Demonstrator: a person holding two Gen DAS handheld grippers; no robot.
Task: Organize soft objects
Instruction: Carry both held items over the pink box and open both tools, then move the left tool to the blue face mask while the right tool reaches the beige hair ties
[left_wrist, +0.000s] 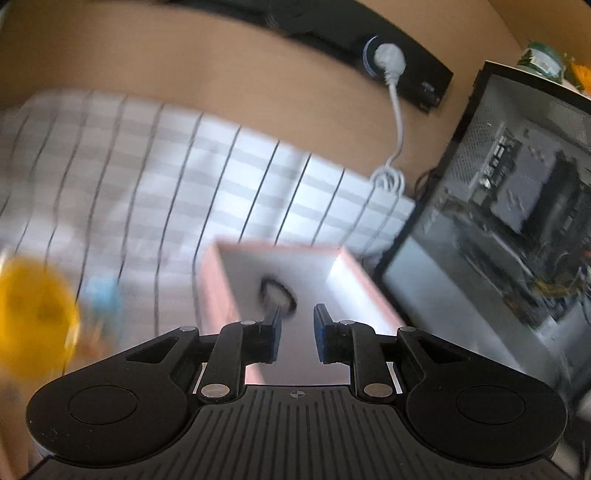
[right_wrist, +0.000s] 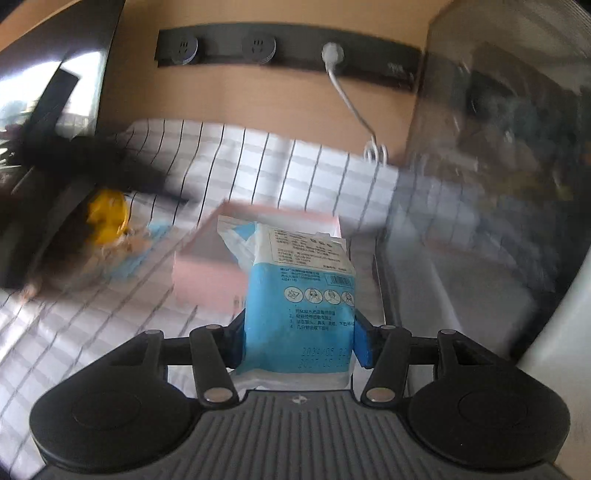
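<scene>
right tool (right_wrist: 299, 341) clamps a blue mask packet (right_wrist: 301, 295) above the pink box (right_wrist: 207, 273); left tool (left_wrist: 297, 334) stands slightly open, empty, over that box.

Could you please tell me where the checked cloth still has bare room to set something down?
Bare cloth lies between the pink box and the wall, and nearer the camera left of the box. The far-left corner is crowded with a yellow toy and other items.

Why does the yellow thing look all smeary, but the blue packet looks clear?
Left wrist view: the yellow thing is streaked by motion blur. Right wrist view: the packet is clamped in the right gripper, so it stays sharp while the cloth smears.
</scene>
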